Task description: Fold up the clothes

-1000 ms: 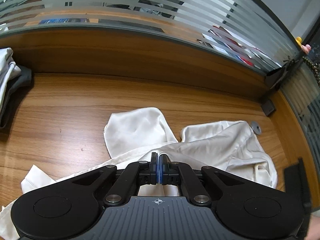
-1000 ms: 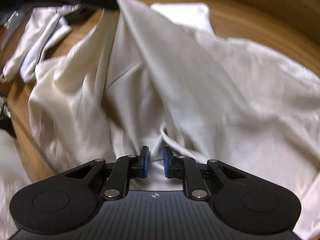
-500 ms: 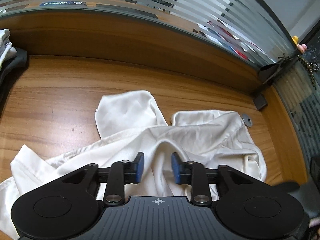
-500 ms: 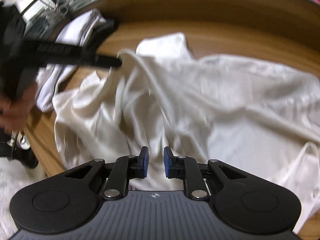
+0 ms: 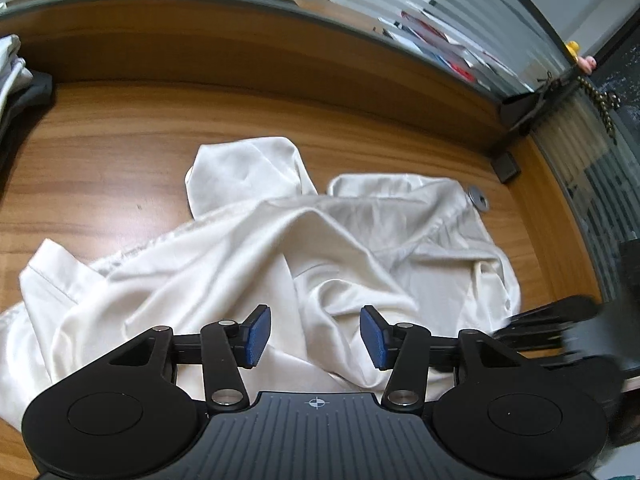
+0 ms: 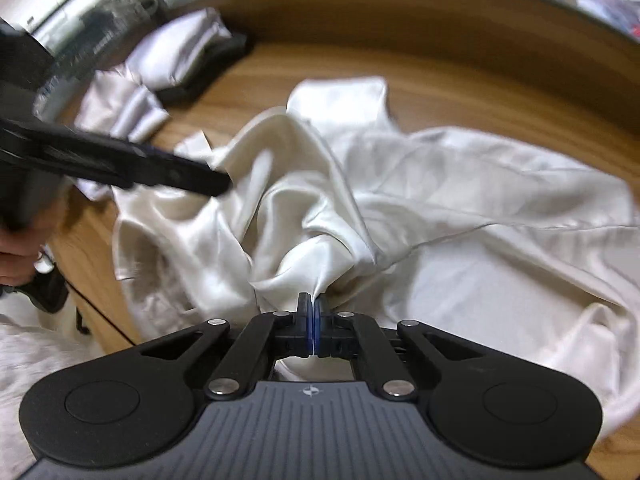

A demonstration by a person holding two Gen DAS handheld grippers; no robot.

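1. Right wrist view: the crumpled shiny cream-white cloth garment (image 6: pixel 400 200) is spread on the brown wooden desk (image 6: pixel 340 76).
2. A fold is pinched by the right tongs (image 6: pixel 313 320), fully closed.
3. The left tongs (image 5: pixel 315 336) are opening, with nothing gripped.
4. Soft and slippery, it is best gripped at an edge.

Even indoor light, strong fisheye bending at edges; right wrist view motion-blurred, left mostly sharp.
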